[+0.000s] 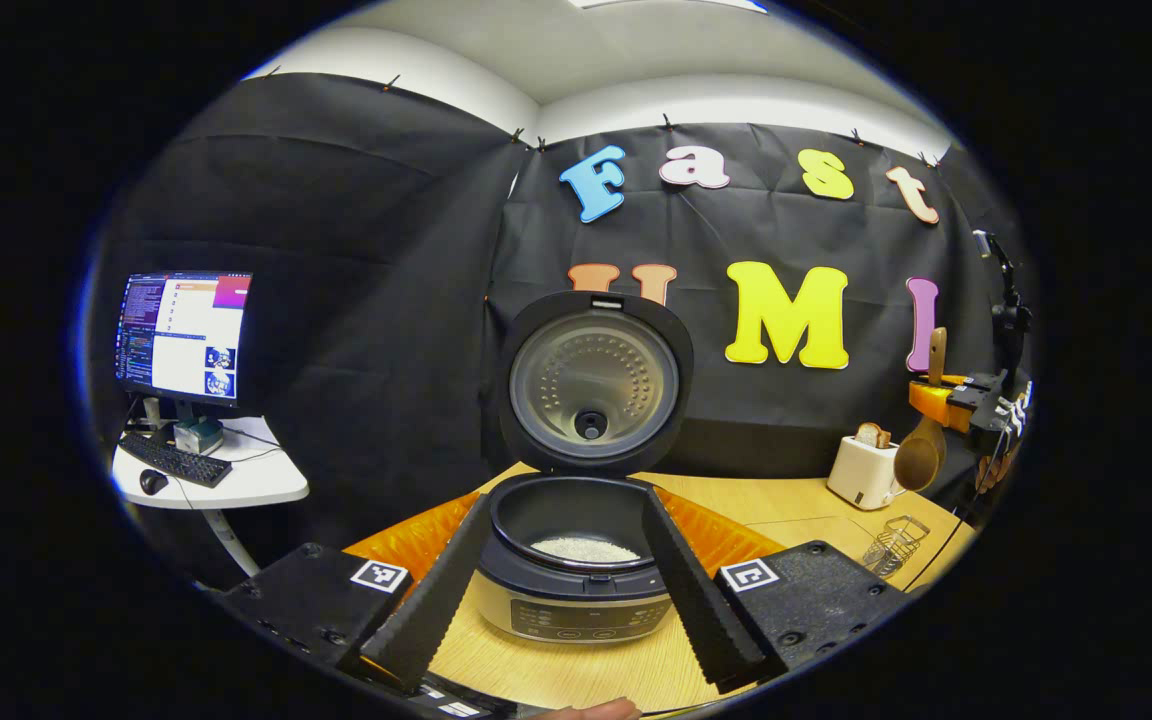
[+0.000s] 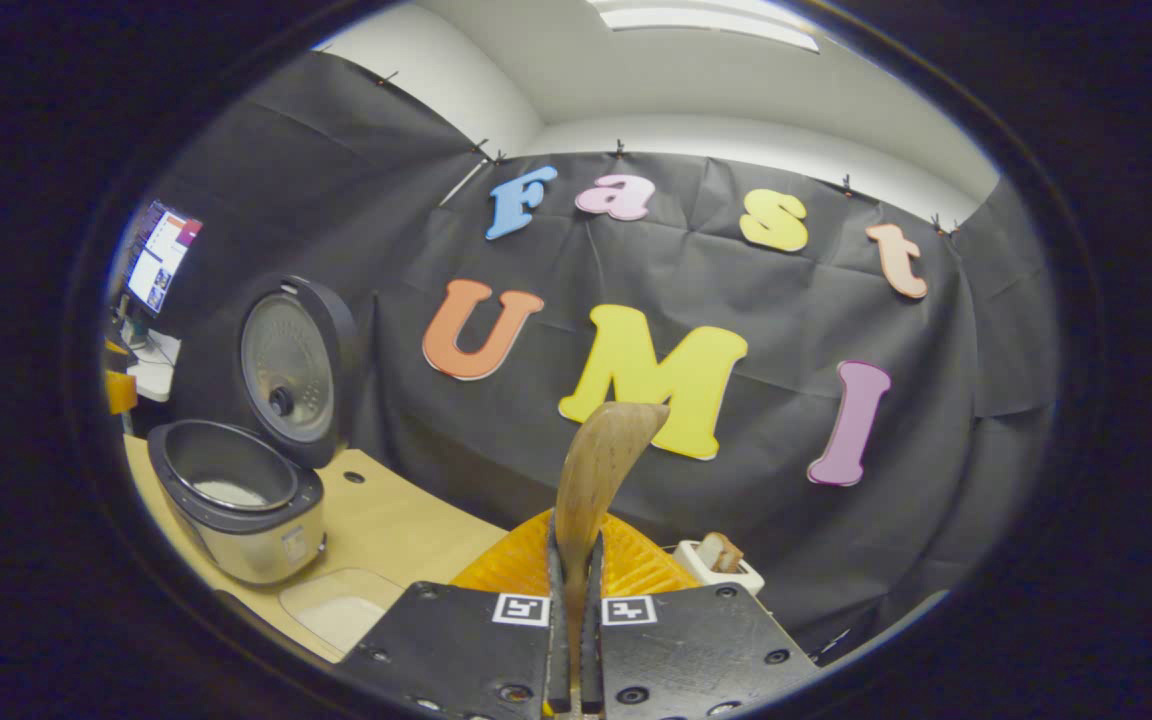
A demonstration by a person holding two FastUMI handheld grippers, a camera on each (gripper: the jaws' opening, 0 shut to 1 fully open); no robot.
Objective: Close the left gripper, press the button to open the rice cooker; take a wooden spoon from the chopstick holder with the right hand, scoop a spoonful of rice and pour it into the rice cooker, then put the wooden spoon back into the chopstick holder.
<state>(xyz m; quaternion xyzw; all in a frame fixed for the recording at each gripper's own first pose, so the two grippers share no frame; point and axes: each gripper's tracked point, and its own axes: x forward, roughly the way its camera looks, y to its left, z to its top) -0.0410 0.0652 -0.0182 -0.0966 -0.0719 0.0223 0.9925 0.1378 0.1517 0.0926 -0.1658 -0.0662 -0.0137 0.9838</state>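
Observation:
The rice cooker point(image 1: 576, 600) stands straight ahead with its lid point(image 1: 591, 380) raised, and white rice lies in its pot point(image 1: 584, 548). My left gripper point(image 1: 566, 505) is open, one finger on each side of the cooker, touching nothing. At the far right my right gripper point(image 1: 966, 400) hangs in the air, shut on the wooden spoon point(image 1: 921, 450), whose bowl hangs down. In the right gripper view the right gripper point(image 2: 576, 540) is shut on the spoon point(image 2: 601, 460). The open cooker point(image 2: 236, 500) sits low at the left. The wire chopstick holder point(image 1: 894, 545) stands on the table at the right.
A white toaster point(image 1: 861, 470) with bread in it stands by the back wall, also seen as the toaster point(image 2: 721, 560). An orange ridged mat point(image 1: 416, 530) lies beside the cooker. A monitor point(image 1: 181, 335) and keyboard sit on a side table at the left. A pale shallow tray point(image 2: 336, 610) lies near the cooker.

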